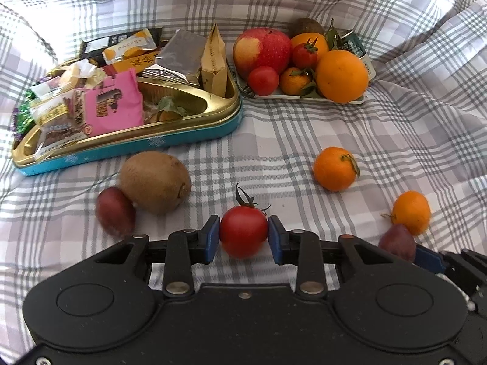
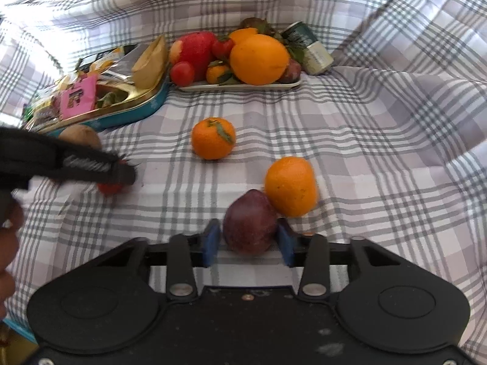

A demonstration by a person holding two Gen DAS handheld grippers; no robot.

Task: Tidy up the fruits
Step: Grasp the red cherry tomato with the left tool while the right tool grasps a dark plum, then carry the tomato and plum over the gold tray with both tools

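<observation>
My left gripper (image 1: 243,237) is shut on a red tomato (image 1: 243,234) with a green stem, low over the checked cloth. My right gripper (image 2: 248,243) is shut on a dark purple plum (image 2: 249,222); it also shows in the left wrist view (image 1: 397,241). A mandarin (image 2: 290,185) touches the plum. Another mandarin (image 2: 213,138) lies farther back. A kiwi (image 1: 155,182) and a second plum (image 1: 115,210) lie left of my left gripper. The white fruit tray (image 1: 304,96) at the back holds an apple (image 1: 261,50), an orange (image 1: 341,76), tomatoes and mandarins.
A gold and teal tin (image 1: 182,137) full of snack packets stands at the back left. A green can (image 2: 307,47) lies behind the tray. The checked cloth (image 1: 274,140) rises in folds at the right and back.
</observation>
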